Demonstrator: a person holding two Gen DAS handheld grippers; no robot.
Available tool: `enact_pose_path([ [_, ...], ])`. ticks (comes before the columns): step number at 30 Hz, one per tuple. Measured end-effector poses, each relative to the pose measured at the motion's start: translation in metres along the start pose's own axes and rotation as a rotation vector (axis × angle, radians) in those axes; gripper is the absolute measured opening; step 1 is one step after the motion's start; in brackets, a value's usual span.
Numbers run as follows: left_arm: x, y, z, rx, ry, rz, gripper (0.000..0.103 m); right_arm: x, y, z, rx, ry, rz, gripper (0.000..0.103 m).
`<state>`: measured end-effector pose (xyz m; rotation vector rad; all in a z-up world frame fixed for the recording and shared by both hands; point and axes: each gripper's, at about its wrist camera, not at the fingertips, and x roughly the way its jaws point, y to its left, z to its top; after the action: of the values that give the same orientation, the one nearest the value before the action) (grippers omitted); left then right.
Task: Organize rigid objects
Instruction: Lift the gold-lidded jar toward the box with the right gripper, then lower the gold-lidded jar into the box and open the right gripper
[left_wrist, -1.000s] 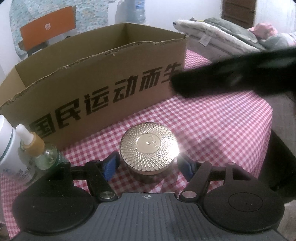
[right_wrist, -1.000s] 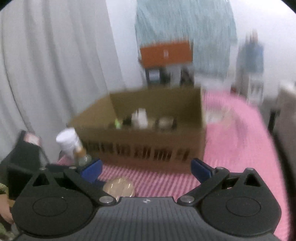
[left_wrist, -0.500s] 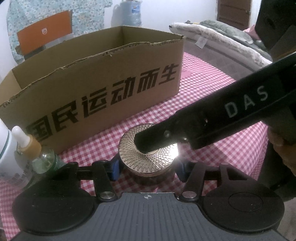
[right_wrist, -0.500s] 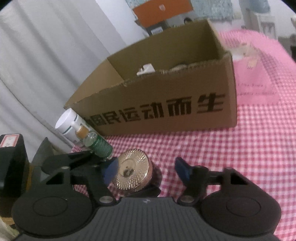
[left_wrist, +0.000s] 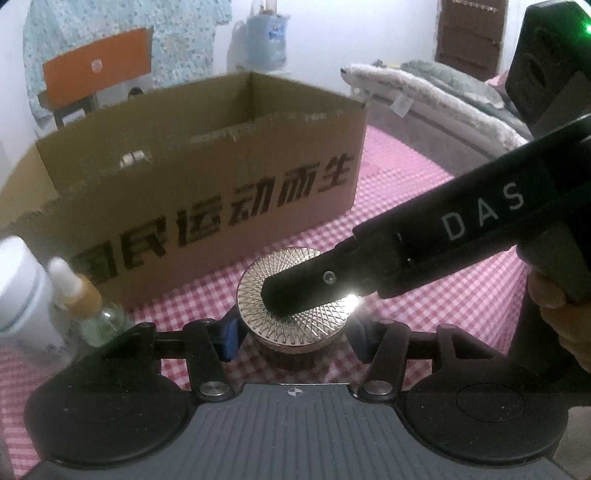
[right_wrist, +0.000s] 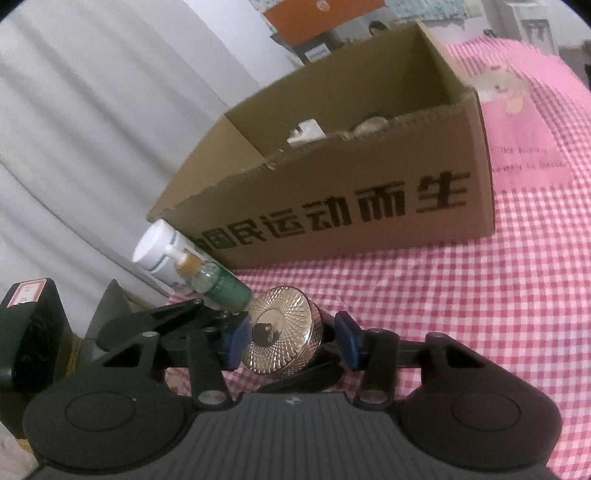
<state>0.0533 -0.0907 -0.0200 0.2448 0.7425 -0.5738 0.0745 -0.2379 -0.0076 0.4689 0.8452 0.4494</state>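
A round jar with a gold patterned lid (left_wrist: 295, 325) stands on the pink checked tablecloth in front of an open cardboard box (left_wrist: 207, 177). My left gripper (left_wrist: 291, 338) has both blue pads against the jar's sides. My right gripper (right_wrist: 291, 341) reaches in from the right, and one black finger (left_wrist: 306, 291) lies across the lid in the left wrist view. In the right wrist view the jar (right_wrist: 282, 341) sits between the right pads, which are close to it; contact is not clear. The box (right_wrist: 332, 192) holds a few items.
A white bottle (left_wrist: 22, 291) and a small green dropper bottle (left_wrist: 92, 314) stand left of the jar, seen also in the right wrist view (right_wrist: 218, 284). Checked cloth (right_wrist: 517, 295) stretches right. A bed with bedding (left_wrist: 443, 96) lies beyond.
My left pads have closed in on the jar. My right gripper has swung down from the box to the jar and narrowed around it, its finger now over the lid.
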Motion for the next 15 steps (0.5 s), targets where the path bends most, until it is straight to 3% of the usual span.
enact_pose_path([
  [15,-0.050,0.000,0.055,0.005,-0.163,0.091,0.056,-0.053,0.057,0.044,-0.226,-0.148,0.014,0.053],
])
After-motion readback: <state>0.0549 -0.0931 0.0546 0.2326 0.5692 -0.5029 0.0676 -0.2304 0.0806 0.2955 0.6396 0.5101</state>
